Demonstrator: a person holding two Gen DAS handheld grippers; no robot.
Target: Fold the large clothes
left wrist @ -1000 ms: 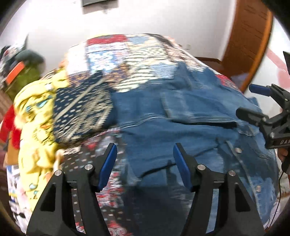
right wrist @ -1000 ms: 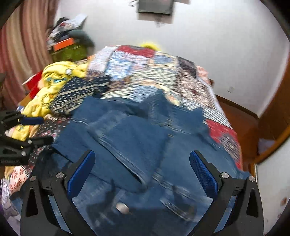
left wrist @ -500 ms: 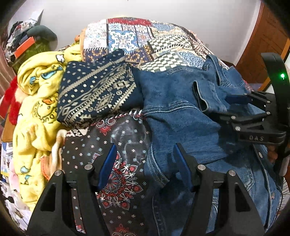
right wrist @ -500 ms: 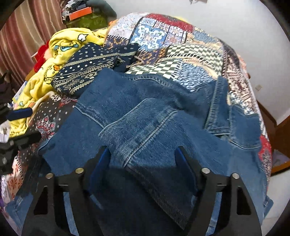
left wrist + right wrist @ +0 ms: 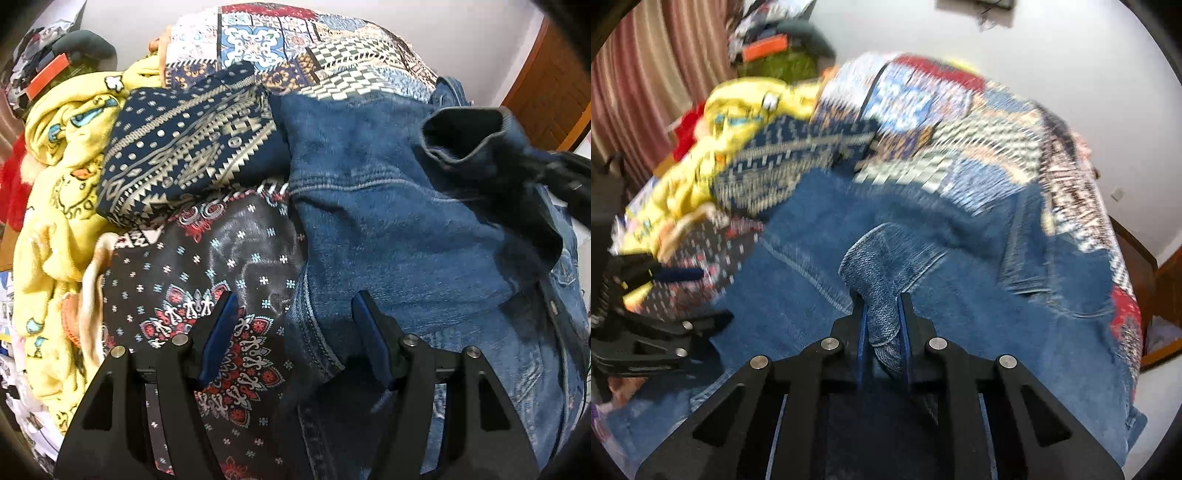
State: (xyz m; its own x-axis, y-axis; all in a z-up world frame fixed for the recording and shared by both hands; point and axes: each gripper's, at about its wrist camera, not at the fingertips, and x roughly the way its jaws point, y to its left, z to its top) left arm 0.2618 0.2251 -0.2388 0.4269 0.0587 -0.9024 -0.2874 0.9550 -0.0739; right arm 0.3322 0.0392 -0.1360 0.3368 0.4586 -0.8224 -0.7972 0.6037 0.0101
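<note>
The blue jean jacket (image 5: 388, 221) lies spread on the bed (image 5: 332, 59), beside a dark patterned cloth (image 5: 192, 147). The right tongs (image 5: 882, 317) have just pinched shut on a fold of the jean jacket. The left tongs (image 5: 291, 332) are partly open over the jacket's edge, holding nothing.

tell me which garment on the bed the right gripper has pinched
The denim jacket: the right gripper has just closed on its fold. The navy patterned garment and yellow one lie untouched.
</note>
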